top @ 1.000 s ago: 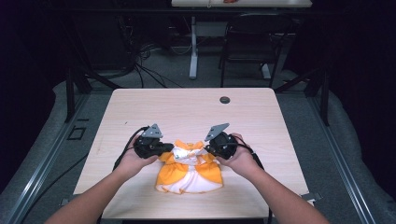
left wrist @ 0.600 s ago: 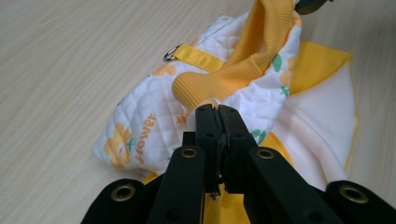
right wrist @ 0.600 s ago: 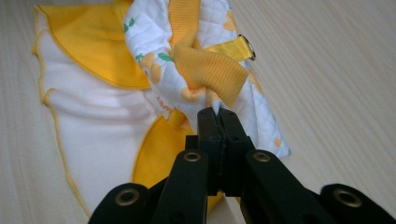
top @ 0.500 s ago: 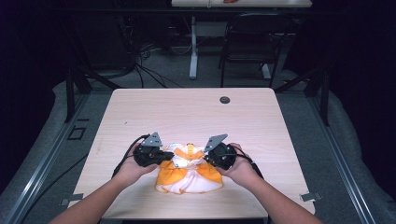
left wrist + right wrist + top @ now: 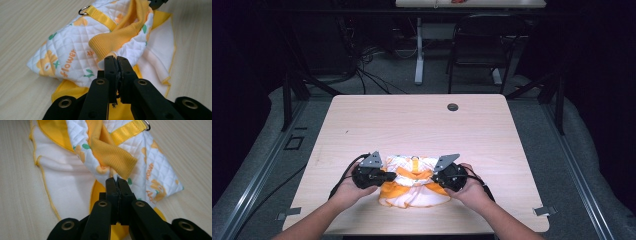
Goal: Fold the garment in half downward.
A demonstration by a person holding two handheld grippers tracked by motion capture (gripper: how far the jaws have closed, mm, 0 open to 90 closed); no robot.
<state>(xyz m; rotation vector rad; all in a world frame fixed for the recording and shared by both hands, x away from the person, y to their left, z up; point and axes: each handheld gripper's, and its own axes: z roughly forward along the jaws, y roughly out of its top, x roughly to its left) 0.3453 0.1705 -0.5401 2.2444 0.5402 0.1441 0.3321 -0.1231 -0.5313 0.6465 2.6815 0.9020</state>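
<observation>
Both forearms come in from the near edge, angled inward toward each other. The left hand (image 5: 346, 187) wraps the left gripper (image 5: 384, 176), which points right along the tabletop (image 5: 412, 120); the right hand (image 5: 472, 189) wraps the right gripper (image 5: 432, 179), pointing left, so the two face each other w/ the garment between them. The garment (image 5: 412, 187), a small quilted white piece w/ orange-yellow print, yellow ribbed trim and yellow lining, lies bunched at the near middle of the tabletop, close to the front edge. In the left gripper view the fingers (image 5: 110, 71) are pinched tight on a fold of the cloth (image 5: 75, 57) just below the ribbed trim; no gap between them. In the right gripper view the fingers (image 5: 111, 188) are likewise clamped on the cloth edge (image 5: 150, 170) right under the ribbed cuff. A yellow strap (image 5: 101, 17) w/ a metal ring (image 5: 83, 10) crosses the top of the garment, away from both grips. Around: a small dark round plug (image 5: 452, 107) sits near the far edge of the tabletop, well apart from the work. Beyond the tabletop, a dark chair (image 5: 482, 50) and cables (image 5: 367, 75) on the floor. Nothing lies between the grippers but the cloth itself.
</observation>
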